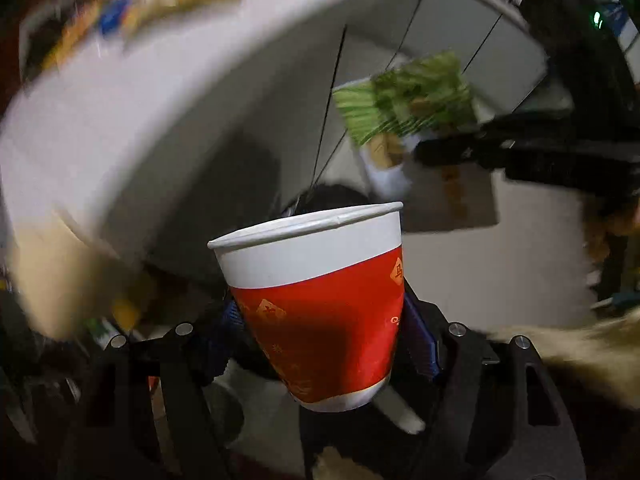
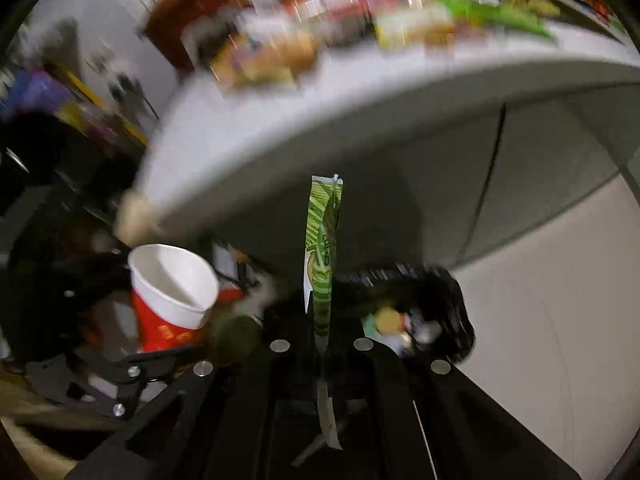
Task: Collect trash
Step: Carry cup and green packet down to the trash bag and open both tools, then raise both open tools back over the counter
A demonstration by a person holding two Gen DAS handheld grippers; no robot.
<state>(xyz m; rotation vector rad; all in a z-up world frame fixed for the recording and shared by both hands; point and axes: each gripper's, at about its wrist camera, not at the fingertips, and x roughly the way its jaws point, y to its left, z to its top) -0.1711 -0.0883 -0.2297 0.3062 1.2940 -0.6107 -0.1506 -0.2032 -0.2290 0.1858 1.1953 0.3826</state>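
Left wrist view: the left tongs (image 1: 320, 340) are closed on a cup (image 1: 316, 300), red below, white above, blue pads pressing its sides near mid-height. The cup stands upright and slightly tilted, held in the air below the edge of the white bench (image 1: 160, 92). It is paper, so likely light and easy to crush; a gentle squeeze low on the wall, where the base stiffens it, seems safest. Gold diamond marks with Chinese characters are printed on the red band, too small to read surely. To the right, the right tongs (image 1: 448, 152) hold a green wrapper (image 1: 408, 96), blurred.

Right wrist view: the right tongs (image 2: 322, 344) are nearly shut, pinching the wrapper (image 2: 322, 248) edge-on, so it stands up as a thin strip. It looks like thin, limp, slippery film, best pinched flat as here. Its white lettering cannot be read. The cup (image 2: 172, 292) shows at left, apparently empty, in the left tongs (image 2: 132, 364). A black bag (image 2: 440, 304) holding scraps lies on the floor beyond.
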